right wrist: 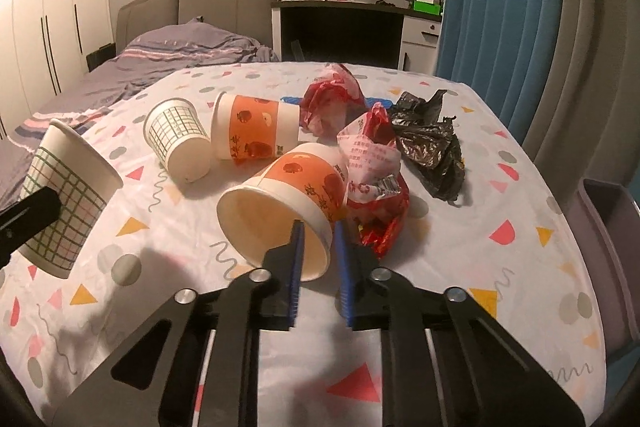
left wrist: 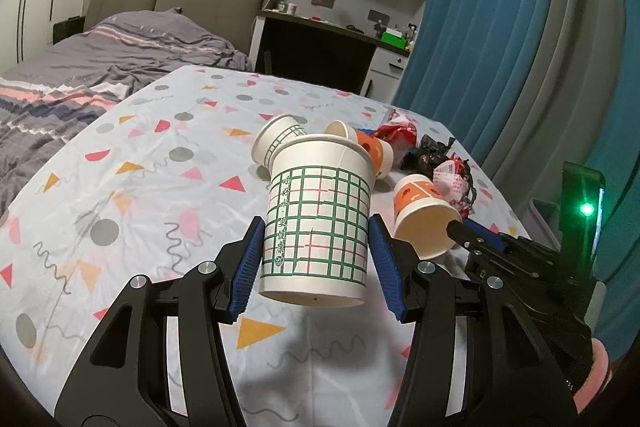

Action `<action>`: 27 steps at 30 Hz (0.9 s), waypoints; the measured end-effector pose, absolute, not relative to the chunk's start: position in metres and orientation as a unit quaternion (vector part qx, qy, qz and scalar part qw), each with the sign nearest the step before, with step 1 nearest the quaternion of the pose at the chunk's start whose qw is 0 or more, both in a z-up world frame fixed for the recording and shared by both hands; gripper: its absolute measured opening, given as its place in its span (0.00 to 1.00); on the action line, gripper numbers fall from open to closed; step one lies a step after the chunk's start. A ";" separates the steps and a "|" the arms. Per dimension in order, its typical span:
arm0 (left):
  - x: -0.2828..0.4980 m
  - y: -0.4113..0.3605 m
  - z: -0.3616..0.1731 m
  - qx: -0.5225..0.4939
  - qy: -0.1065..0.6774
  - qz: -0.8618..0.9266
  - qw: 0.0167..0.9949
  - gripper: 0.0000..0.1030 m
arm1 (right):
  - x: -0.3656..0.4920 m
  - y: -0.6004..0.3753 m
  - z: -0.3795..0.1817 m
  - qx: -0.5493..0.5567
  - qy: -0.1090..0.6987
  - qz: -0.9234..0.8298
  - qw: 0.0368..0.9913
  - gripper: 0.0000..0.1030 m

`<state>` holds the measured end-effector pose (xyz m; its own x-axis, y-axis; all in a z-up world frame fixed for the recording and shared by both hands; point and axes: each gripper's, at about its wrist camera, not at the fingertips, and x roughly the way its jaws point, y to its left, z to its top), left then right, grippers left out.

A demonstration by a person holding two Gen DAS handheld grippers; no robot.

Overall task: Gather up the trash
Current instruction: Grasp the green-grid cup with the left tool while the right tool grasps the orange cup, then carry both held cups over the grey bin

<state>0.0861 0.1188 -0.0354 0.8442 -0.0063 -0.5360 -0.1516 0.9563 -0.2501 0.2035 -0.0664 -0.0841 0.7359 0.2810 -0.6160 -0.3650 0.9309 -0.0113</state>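
My left gripper (left wrist: 316, 227) is shut on an upright white paper cup with a green grid (left wrist: 316, 219), held just above the table; the same green-grid cup (right wrist: 68, 195) shows at the left of the right wrist view. My right gripper (right wrist: 319, 227) pinches the rim wall of an orange-banded cup (right wrist: 292, 195) that lies on its side, one finger inside the mouth and one outside. That orange cup (left wrist: 424, 211) and the right gripper (left wrist: 464, 229) also appear at the right in the left wrist view.
A second grid cup (right wrist: 180, 143) and a second orange cup (right wrist: 252, 131) lie on their sides on the patterned tablecloth (right wrist: 500, 267). Behind them lie red wrappers (right wrist: 332, 99), a red-and-white wrapper (right wrist: 372, 155) and a black bag (right wrist: 428, 143). A grey bin (right wrist: 608, 203) stands off the table's right edge.
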 end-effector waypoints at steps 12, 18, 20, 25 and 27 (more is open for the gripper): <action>0.084 0.113 -0.031 -0.137 0.269 0.038 0.952 0.50 | 0.179 -0.085 -0.072 -0.057 0.281 0.189 0.939 0.04; 0.080 0.103 -0.029 -0.132 0.266 0.030 0.955 0.50 | 0.151 -0.112 -0.054 -0.033 0.254 0.200 0.946 0.04; 0.080 0.097 -0.028 -0.128 0.265 0.026 0.955 0.50 | 0.145 -0.120 -0.049 -0.026 0.249 0.203 0.947 0.04; 0.077 0.083 -0.023 -0.124 0.262 0.014 0.957 0.50 | 0.129 -0.145 -0.037 -0.013 0.231 0.195 0.953 0.04; 0.076 0.076 -0.021 -0.119 0.259 0.010 0.958 0.50 | 0.125 -0.155 -0.034 -0.010 0.226 0.187 0.956 0.04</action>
